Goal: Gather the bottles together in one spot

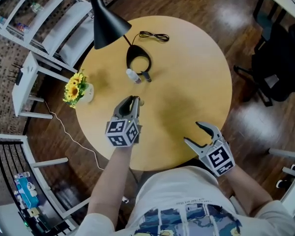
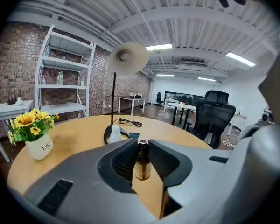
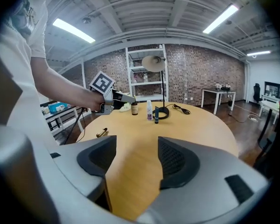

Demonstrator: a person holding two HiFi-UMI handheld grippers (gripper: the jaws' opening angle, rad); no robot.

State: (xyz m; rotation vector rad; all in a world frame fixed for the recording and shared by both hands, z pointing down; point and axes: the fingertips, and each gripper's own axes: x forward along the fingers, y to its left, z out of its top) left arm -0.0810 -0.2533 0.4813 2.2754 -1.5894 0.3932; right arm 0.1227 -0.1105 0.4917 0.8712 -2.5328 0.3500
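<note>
Over at the far left of the counter [image 1: 196,73] sits a pot of flowers [image 1: 77,89], and just right of it the lamp [image 1: 107,21] leans in over the middle. Its ring-shaped base seems to serve as the gathering spot. A white bottle [image 1: 132,75] stands against the near edge of the ring. A small dark bottle [image 1: 147,76] stands just beside it, on its right.

Nearer to me, the left gripper [image 1: 132,102] points toward that pair with its jaws clamped on an amber bottle [image 2: 142,164]. The bottle is held upright by its sides, cap up, which I take to be so that it can be set down standing with the others. It is near the white bottle but apart from it, so I judge this one is not yet delivered. Whether its base touches the counter I cannot tell.

At the near right edge, the right gripper [image 1: 192,132] hangs with its jaws wide apart and nothing between them. It is well away from all three bottles, most likely to keep the left side's path clear.
</note>
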